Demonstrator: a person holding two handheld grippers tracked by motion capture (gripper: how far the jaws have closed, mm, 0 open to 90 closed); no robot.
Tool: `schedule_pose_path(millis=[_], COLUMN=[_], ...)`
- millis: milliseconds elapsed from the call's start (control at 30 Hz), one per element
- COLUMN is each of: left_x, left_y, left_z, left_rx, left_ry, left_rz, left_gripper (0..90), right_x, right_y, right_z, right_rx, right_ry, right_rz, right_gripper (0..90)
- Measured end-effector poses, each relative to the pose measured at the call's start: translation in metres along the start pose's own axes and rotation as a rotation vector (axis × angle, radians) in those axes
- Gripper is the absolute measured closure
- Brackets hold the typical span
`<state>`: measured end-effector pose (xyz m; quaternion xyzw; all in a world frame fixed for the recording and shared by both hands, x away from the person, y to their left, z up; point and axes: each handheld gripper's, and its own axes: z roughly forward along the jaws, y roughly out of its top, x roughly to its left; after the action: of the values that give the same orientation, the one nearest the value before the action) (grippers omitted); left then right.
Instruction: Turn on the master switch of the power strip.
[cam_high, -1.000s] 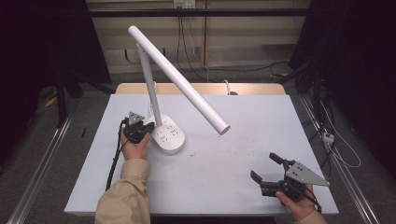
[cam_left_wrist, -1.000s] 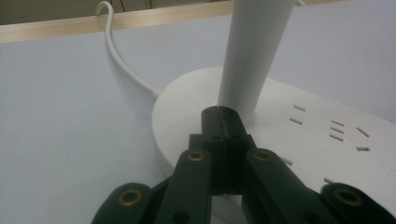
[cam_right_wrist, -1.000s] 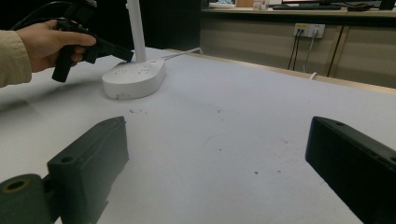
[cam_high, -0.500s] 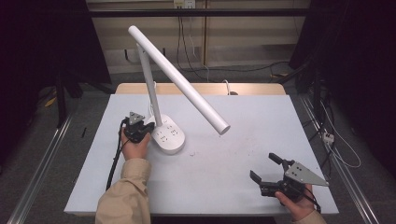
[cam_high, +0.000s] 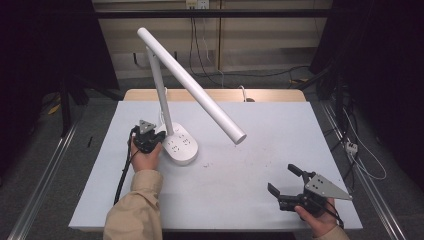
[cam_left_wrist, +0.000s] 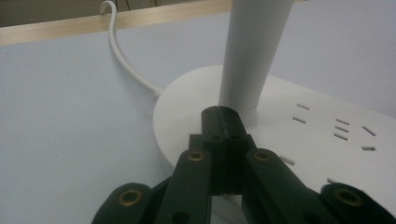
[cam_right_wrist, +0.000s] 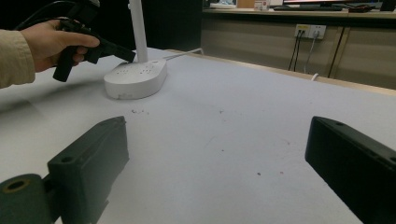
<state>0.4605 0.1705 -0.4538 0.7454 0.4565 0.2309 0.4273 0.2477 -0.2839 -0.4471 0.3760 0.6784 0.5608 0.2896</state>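
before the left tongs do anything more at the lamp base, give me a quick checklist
1. Left tongs shut, nothing between the jaws: ok.
2. Their tips rest on the lamp base, right at the foot of the post: ok.
3. Base flat on the table: ok.
4. Which button or spot on the base the tips press: cannot tell.
5. Right tongs open, holding nothing, well away from the lamp near the table's front right: ok.
6. Cord trails off behind the base, not under the tips: ok.
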Motion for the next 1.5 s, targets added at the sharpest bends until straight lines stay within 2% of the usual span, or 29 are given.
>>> schedule_pose_path(millis=[200, 267, 300, 367, 400, 533, 567, 600, 733, 867, 900, 967, 1000, 1067, 1167, 1200, 1233, 1500], left_x=[0.0, -0.001, -0.002, -0.002, 0.0, 0.001, 0.002, 0.003, 0.006, 0.005, 0.006, 0.005, 0.005, 0.004, 0.003, 0.003, 0.002, -0.005], left_y=[0.0, 0.0, 0.0, 0.0, 0.0, 0.001, 0.0, 0.001, 0.001, 0.001, 0.001, 0.001, 0.001, 0.002, 0.003, 0.003, 0.003, 0.005], left_z=[0.0, 0.001, 0.001, 0.001, 0.0, -0.001, -0.001, -0.002, -0.003, -0.003, -0.004, -0.004, -0.004, -0.007, -0.007, -0.008, -0.008, -0.011], left_rx=[0.008, 0.006, 0.008, 0.009, 0.004, 0.0, -0.001, 0.003, -0.004, -0.016, -0.009, -0.019, -0.011, -0.032, -0.042, -0.031, -0.027, -0.035], left_ry=[0.0, 0.005, 0.014, 0.016, 0.002, -0.002, -0.011, -0.017, -0.026, -0.022, -0.004, -0.007, -0.002, -0.01, -0.008, -0.008, -0.007, -0.032], left_rz=[0.003, -0.007, 0.008, 0.013, -0.018, -0.035, -0.059, -0.066, -0.072, -0.06, -0.054, -0.067, -0.054, -0.067, -0.065, -0.06, -0.073, -0.07], left_gripper=[90.0, 90.0, 90.0, 90.0, 90.0, 90.0, 90.0, 90.0, 90.0, 90.0, 90.0, 90.0, 90.0, 90.0, 83.7, 82.0, 79.6, 66.0], right_x=[0.001, 0.001, 0.001, 0.001, 0.001, -0.001, -0.002, -0.002, -0.003, -0.003, -0.003, -0.003, -0.003, -0.003, -0.003, -0.003, -0.003, -0.003], right_y=[0.0, 0.001, 0.001, 0.001, 0.001, 0.0, 0.0, 0.0, 0.0, 0.0, 0.0, 0.0, 0.0, 0.0, 0.0, 0.0, 0.0, 0.0], right_z=[0.0, 0.0, 0.0, 0.0, 0.0, -0.001, -0.001, 0.0, -0.001, -0.001, -0.001, 0.0, 0.0, 0.001, 0.001, 0.002, 0.002, 0.002], right_rx=[0.0, 0.0, -0.001, -0.001, -0.002, 0.0, 0.0, 0.0, 0.0, -0.003, -0.004, -0.003, 0.0, 0.0, -0.002, -0.002, -0.002, -0.003], right_ry=[0.004, 0.004, 0.004, 0.003, 0.002, -0.002, -0.004, -0.004, -0.006, -0.007, -0.007, -0.006, -0.007, -0.003, -0.001, -0.001, -0.001, -0.002], right_rz=[-0.001, -0.003, -0.004, -0.005, -0.006, -0.005, -0.002, -0.001, -0.002, -0.004, -0.003, -0.003, -0.003, -0.003, -0.004, -0.004, -0.002, -0.001], right_gripper=[5.7, 5.7, 5.7, 5.7, 5.7, 5.6, 5.6, 5.7, 5.6, 5.6, 5.6, 5.5, 5.6, 5.6, 5.6, 5.6, 5.6, 5.6])
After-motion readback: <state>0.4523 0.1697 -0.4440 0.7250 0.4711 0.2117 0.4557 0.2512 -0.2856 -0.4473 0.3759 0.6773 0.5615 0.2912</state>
